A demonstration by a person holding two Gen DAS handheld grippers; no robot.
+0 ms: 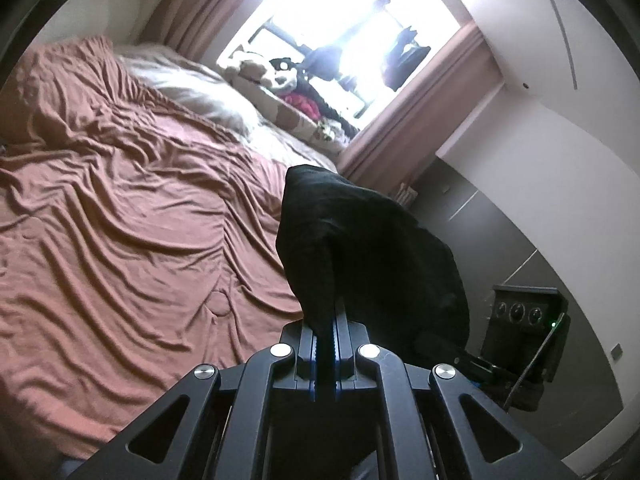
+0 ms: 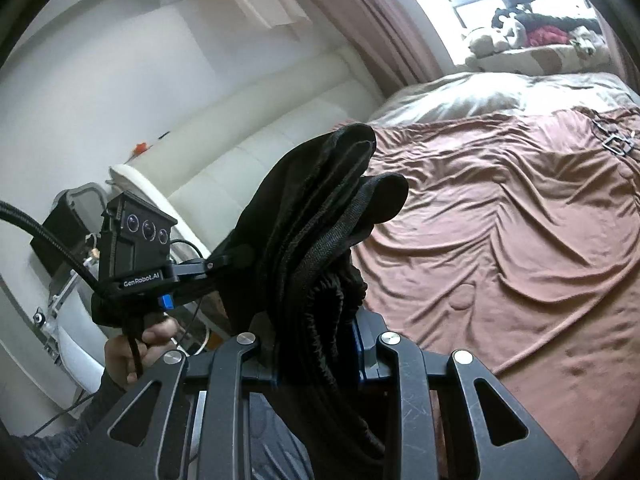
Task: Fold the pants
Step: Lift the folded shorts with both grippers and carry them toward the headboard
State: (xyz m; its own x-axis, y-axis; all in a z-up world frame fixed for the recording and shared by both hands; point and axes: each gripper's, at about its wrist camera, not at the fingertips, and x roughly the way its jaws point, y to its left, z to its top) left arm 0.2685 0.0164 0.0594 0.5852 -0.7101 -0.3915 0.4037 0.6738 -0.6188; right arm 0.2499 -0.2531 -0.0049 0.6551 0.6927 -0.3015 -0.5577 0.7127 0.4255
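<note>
The black pants (image 1: 360, 236) hang bunched over my left gripper (image 1: 334, 312), which is shut on the cloth above the bed's near edge. In the right wrist view the pants (image 2: 312, 216) are gathered in thick folds with the elastic waistband showing, and my right gripper (image 2: 316, 344) is shut on them. The left gripper (image 2: 224, 264) also shows there, clamped on the same bundle from the left side, close to the right one. The right gripper's body (image 1: 520, 332) shows at the right of the left wrist view. The fingertips of both are hidden by cloth.
A bed with a wrinkled rust-brown sheet (image 1: 120, 208) (image 2: 500, 220) lies in front. A light duvet (image 1: 192, 84) and stuffed toys (image 1: 276, 72) lie by the bright window. A white padded headboard (image 2: 256, 140) and a grey wardrobe (image 1: 500, 220) flank the bed.
</note>
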